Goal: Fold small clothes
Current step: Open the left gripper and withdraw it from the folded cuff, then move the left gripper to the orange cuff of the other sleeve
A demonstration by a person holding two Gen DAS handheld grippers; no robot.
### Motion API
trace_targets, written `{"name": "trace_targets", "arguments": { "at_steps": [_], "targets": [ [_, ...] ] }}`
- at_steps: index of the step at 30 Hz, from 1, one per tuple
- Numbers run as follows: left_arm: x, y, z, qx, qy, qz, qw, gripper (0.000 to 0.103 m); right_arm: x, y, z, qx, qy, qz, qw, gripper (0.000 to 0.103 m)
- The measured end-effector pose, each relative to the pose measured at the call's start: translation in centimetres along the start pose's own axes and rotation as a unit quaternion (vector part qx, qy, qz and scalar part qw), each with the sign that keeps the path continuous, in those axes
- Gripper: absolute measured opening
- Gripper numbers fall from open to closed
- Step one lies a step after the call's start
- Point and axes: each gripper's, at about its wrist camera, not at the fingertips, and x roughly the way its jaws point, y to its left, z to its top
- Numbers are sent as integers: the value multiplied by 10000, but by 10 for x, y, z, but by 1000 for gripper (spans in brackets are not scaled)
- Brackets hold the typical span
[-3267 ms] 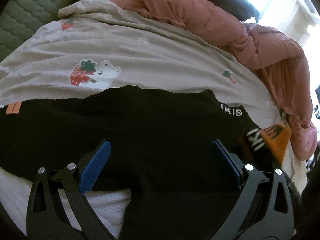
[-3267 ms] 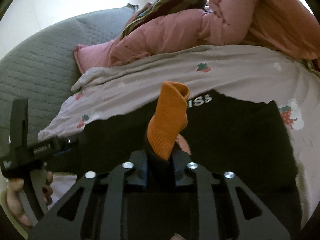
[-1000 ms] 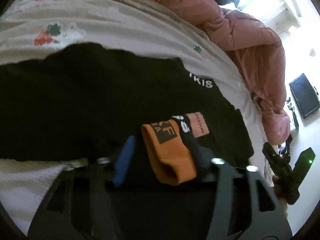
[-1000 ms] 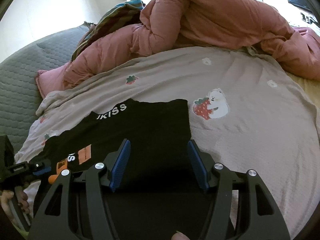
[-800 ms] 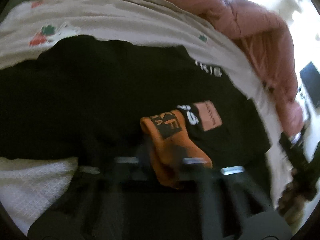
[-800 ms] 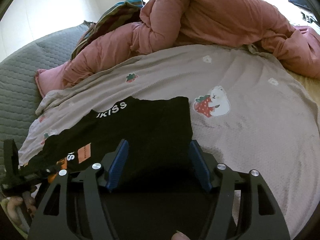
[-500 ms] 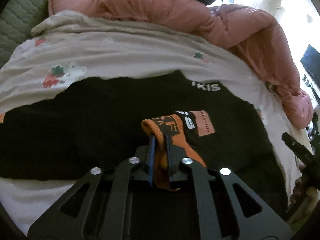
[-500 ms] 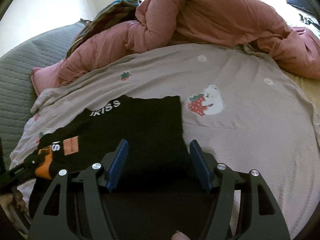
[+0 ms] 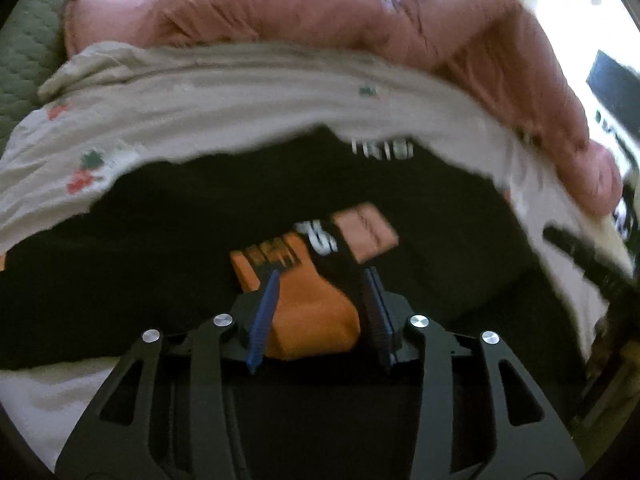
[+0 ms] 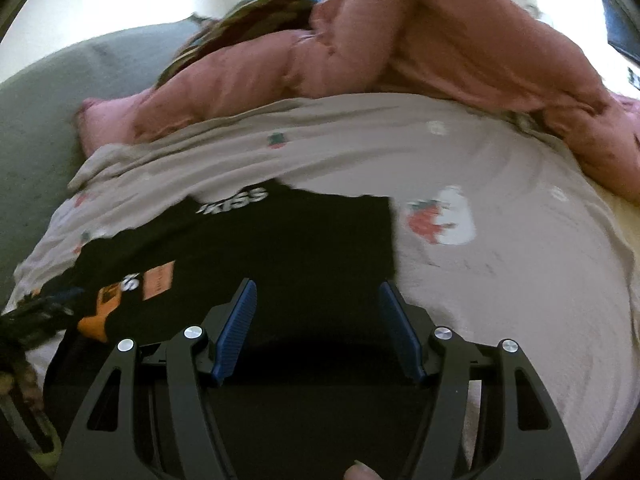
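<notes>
A black garment (image 9: 168,240) with white lettering lies flat on the bed sheet; it also shows in the right wrist view (image 10: 304,240). Its orange cuff (image 9: 312,312) with a black logo lies folded onto the black cloth. My left gripper (image 9: 322,276) has its jaws apart on either side of the cuff and no longer pinches it. My right gripper (image 10: 316,292) is open and empty over the garment's near right part. The cuff (image 10: 102,312) and the left gripper (image 10: 36,312) show at the far left of the right wrist view.
A beige sheet (image 10: 500,280) with strawberry and bear prints covers the bed. A crumpled pink duvet (image 10: 400,48) lies along the far side. A grey-green quilted headboard (image 10: 60,92) stands at the left. A white textured cloth (image 9: 60,392) lies under the garment's near edge.
My left gripper closed on the orange cuff, then opened its jaws and let it lie on the black cloth. The right gripper stayed open and drifted slightly left.
</notes>
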Motion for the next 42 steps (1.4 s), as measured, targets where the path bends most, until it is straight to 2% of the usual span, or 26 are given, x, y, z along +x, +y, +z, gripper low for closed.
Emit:
{"name": "trace_targets", "arguments": {
  "at_steps": [3,5,7,9,11,16,19,21,25,26,27,29,33,42],
  "targets": [
    [24,4,-7,-8,555,97,9984,54,14,18,-2,-286,253,107,9992,62],
    [26,8,-8,-72,573,32,9983,54,24,29,-6,-546,427,129,9975,62],
    [25,10,-7,-83,571,3,9983,54,36,32,-10,-665,620,-21,9959,62],
    [25,11,-9,-90,579,-10,9983,55,53,24,-17,-544,1008,-245,9931,62],
    [24,12,-9,-89,584,-36,9982,55,61,12,-22,-233,1118,-119,9934,62],
    [23,11,-7,-96,582,-58,9982,55,52,11,-24,-190,993,-52,9949,63],
    [20,9,-6,-46,559,-38,9984,62,40,12,-26,-127,844,35,9963,71],
    [17,10,-5,-29,539,-12,9985,69,36,14,-25,-103,807,57,9967,72],
    [10,10,-4,-52,452,-55,9990,72,26,20,-24,-89,712,171,9973,80],
    [8,10,-4,-38,442,-52,9990,75,23,23,-24,-108,686,195,9974,81],
    [6,11,-4,-40,416,-45,9991,85,20,26,-22,-135,641,219,9976,83],
    [0,15,-5,-78,351,-31,9993,90,15,31,-19,-174,571,234,9979,92],
    [-12,28,-3,-261,184,62,9995,93,6,43,-14,-307,436,312,9981,96],
    [-50,67,-4,-738,-271,534,9955,93,-10,77,-4,-529,254,617,9964,97]
  ]
}}
